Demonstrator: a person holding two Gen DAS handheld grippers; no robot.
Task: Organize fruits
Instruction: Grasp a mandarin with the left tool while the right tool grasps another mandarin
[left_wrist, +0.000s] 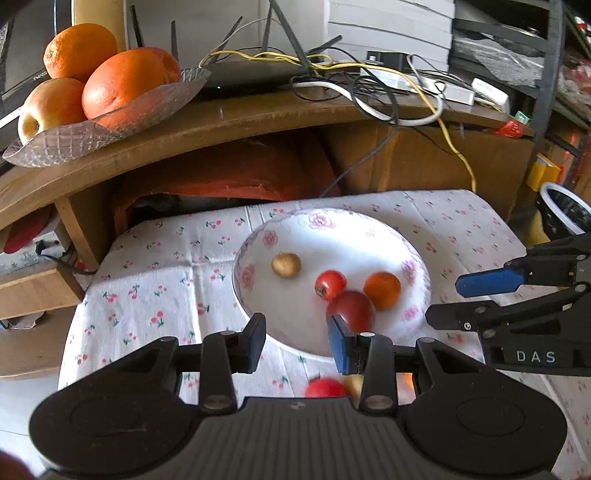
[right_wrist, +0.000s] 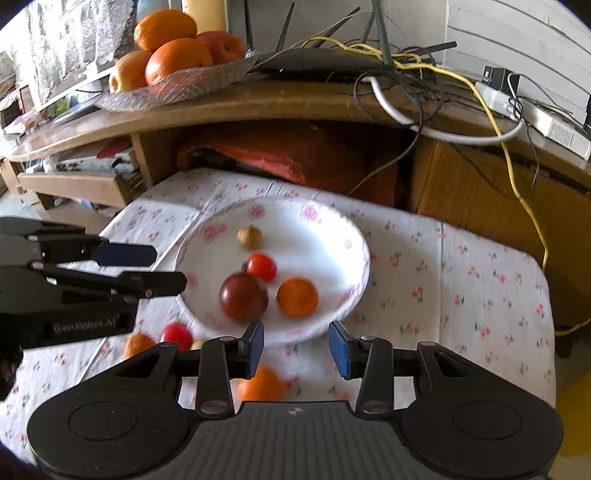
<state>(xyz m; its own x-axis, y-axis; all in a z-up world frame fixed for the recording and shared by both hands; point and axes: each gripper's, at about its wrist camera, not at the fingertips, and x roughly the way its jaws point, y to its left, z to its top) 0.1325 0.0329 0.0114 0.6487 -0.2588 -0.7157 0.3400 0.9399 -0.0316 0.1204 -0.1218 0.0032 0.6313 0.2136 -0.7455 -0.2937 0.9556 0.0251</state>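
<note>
Table: floral-cloth table (right_wrist: 461, 280) before a cluttered wooden shelf (right_wrist: 258, 107).
Plate: white plate (right_wrist: 325, 236) mid-table holds brown fruit (right_wrist: 249, 236), red fruit (right_wrist: 261, 267), dark red fruit (right_wrist: 243, 297), orange fruit (right_wrist: 297, 297).
Near edge: loose fruits (right_wrist: 177, 335) lie beside the plate.
Left gripper (left_wrist: 297, 343): wide open, empty.
Right gripper (right_wrist: 296, 347): wide open, empty.

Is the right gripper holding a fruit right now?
No, the right gripper is open and empty, just short of the plate.
</note>
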